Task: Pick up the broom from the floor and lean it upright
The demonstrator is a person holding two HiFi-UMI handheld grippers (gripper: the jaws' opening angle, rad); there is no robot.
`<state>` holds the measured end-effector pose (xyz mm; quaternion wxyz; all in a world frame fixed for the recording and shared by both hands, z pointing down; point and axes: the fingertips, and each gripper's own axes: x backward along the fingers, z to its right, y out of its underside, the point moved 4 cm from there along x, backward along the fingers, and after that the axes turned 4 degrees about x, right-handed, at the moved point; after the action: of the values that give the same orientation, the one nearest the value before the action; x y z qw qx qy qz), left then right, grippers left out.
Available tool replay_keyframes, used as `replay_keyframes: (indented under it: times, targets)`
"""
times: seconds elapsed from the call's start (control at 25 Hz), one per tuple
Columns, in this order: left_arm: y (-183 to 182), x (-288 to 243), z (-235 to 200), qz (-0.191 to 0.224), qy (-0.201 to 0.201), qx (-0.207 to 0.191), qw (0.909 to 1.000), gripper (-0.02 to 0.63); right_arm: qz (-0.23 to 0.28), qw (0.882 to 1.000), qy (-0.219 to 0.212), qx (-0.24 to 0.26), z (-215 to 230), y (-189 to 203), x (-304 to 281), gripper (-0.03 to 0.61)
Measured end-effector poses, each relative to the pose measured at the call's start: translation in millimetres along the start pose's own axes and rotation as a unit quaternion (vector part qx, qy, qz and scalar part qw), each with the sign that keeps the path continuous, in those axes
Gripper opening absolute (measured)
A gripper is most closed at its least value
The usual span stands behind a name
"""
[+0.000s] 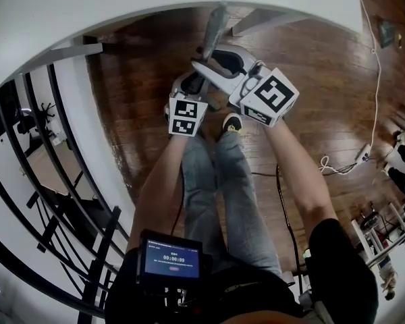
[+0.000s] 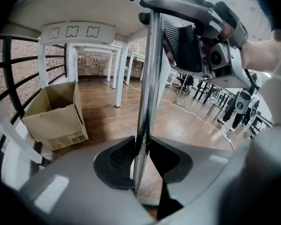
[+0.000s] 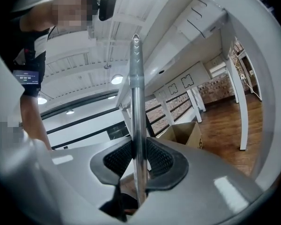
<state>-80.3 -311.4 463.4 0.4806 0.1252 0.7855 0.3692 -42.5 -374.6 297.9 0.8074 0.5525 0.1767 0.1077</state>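
Note:
The broom's silver metal handle (image 2: 147,78) stands nearly upright, and both grippers hold it. It runs straight through the dark pads of my left gripper (image 2: 139,161), which is shut on it. Higher up the same pole is my right gripper (image 2: 196,41), also closed around it. In the right gripper view the handle (image 3: 136,102) rises between the pads of the right gripper (image 3: 139,161) to its tapered top end. From the head view, the left gripper (image 1: 192,83) and right gripper (image 1: 223,63) sit close together over the wooden floor, with the handle (image 1: 214,25) running beyond them. The broom head is hidden.
An open cardboard box (image 2: 56,114) stands on the floor to the left, by white table legs (image 2: 119,74). A black railing (image 1: 47,201) runs along the left side. A white cable (image 1: 374,79) lies on the floor at right. The person's shoe (image 1: 231,122) is just below the grippers.

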Motion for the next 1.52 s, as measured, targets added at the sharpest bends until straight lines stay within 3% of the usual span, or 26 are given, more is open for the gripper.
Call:
replay_keyframes:
  times: [0.24,0.48,0.8,0.96,1.16,1.28,1.32,1.36,1.52]
  targets:
    - [-4,6,1,0.006,-0.004,-0.006,1.0000,0.110,0.008,1.000,0.006,-0.023,3,0,1,0.111]
    - [-14,7,6,0.005,0.006,-0.021,0.9998,0.201,0.024,0.999,0.005,-0.029,9,-9,8,0.152]
    - [-24,14,8,0.000,0.005,-0.033,0.9994,0.229,0.028,0.999,0.009,-0.023,14,-16,17,0.173]
    - [-26,32,6,-0.003,-0.008,-0.029,0.9995,0.227,0.024,1.000,0.006,-0.018,12,-20,27,0.183]
    - [-40,73,13,0.010,-0.028,0.003,0.9996,0.227,0.010,1.000,0.005,-0.015,23,-25,57,0.195]
    - [-54,109,26,0.022,-0.044,-0.002,0.9988,0.162,0.007,0.999,0.026,-0.018,29,-33,84,0.187]
    - [-64,124,29,0.033,-0.051,-0.001,0.9981,0.078,0.006,0.999,0.038,-0.017,28,-38,93,0.060]
    - [-77,139,32,0.044,-0.056,0.004,0.9974,0.017,0.004,0.999,0.046,-0.016,24,-45,102,0.003]
    - [-126,207,59,0.081,-0.063,0.019,0.9946,0.017,-0.021,0.999,0.036,-0.014,-25,-69,136,0.003]
